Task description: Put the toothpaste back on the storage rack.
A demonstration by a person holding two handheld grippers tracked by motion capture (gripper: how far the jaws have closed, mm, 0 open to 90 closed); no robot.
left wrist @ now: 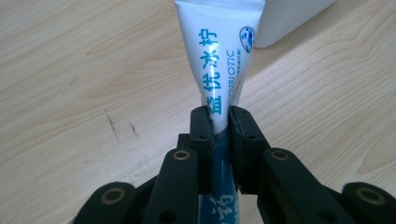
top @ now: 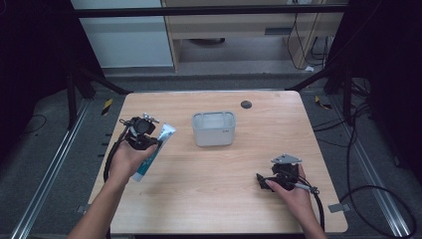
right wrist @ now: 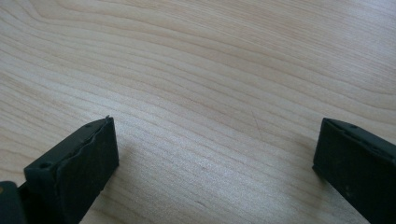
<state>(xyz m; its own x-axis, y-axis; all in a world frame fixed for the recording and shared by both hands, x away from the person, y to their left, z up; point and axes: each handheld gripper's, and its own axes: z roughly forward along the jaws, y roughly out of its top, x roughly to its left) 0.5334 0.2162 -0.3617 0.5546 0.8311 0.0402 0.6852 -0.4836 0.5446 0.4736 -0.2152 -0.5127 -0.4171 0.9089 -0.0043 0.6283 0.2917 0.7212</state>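
**Toothpaste tube in hand, bin not yet filled**

Progress. The lifting step looks done: the left gripper [top: 141,133] has its jaws pressed together on the toothpaste tube [top: 153,152], pinching it across the narrow part of the body, as the left gripper view shows [left wrist: 219,119]. The tube [left wrist: 219,51] hangs over the left side of the table, its crimped flat end toward the bin and its teal end under the person's left hand [top: 128,160]. What remains, by my reading, is the carry across to the bin and the release into it; the bin appears to hold nothing so far, though its floor is only partly seen.

Room. Dark surround with black frame posts at both sides, grey floor, metal rails along left and right, and loose cables on the floor at the right. Pale wooden furniture and a white panel stand behind the table.

Table [top: 209,199]. Light wood, grain visible, a few faint scuff marks near the tube in the left gripper view. A small dark round disc [top: 246,104] sits close to the far edge.

Bin [top: 214,128]. Small, pale grey, rectangular, open-topped, upright near the middle of the table, well apart from both grippers.

Right gripper [top: 266,180]. Resting low at the near right, jaws spread wide with bare wood between them in the right gripper view [right wrist: 215,154]; holding nothing.
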